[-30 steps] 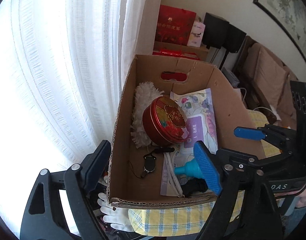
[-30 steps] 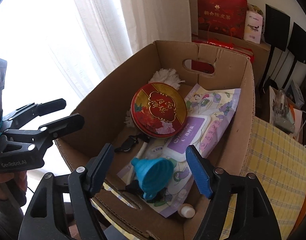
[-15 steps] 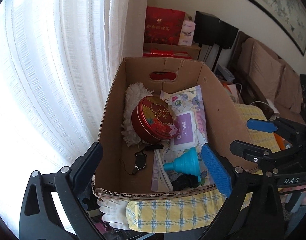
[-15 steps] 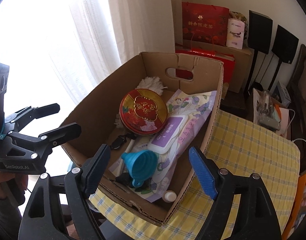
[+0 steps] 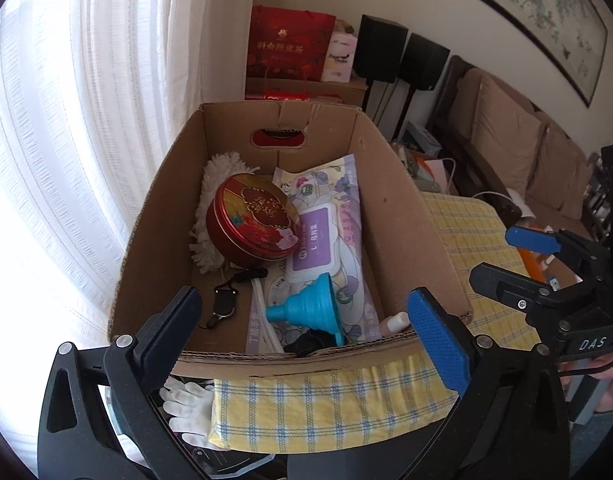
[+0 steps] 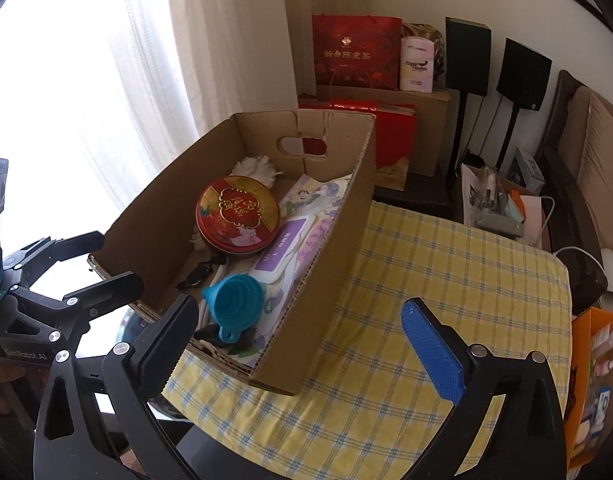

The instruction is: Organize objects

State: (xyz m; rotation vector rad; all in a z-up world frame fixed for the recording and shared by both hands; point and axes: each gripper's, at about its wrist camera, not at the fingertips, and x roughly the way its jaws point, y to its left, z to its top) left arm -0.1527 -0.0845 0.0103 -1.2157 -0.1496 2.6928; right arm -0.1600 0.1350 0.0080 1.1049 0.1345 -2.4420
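Left gripper: the left gripper (image 5: 306, 320) hung spread wide and held nothing, its fingers in front of the near wall of the box; it also showed at the left edge of the right wrist view (image 6: 94, 264).
Right gripper: the right gripper (image 6: 302, 332) was likewise wide apart and empty, over the near right corner of the box and the cloth; it showed at the right edge of the left wrist view (image 5: 518, 256).
Box: an open brown cardboard box (image 5: 402, 216) with a handle cut-out in its far wall stood on a yellow checked tablecloth (image 6: 426, 288), beside a white sheer curtain (image 5: 86, 120).
Tin: a round red and gold metal tin (image 5: 252, 216) lay tilted in the box, leaning on a white fluffy duster head (image 5: 218, 172).
Wipes: a pale floral wet-wipes pack with a purple lid (image 5: 326, 220) lay just right of the tin.
Funnel: a blue collapsible silicone funnel (image 5: 306, 310) lay on its side on the pack's near end.
Small items: a black key-fob-like thing on a cord (image 5: 224, 300) lay on the box floor.
Behind: a red paper gift bag (image 6: 356, 52) and two black speakers (image 6: 494, 64) stood by the wall.
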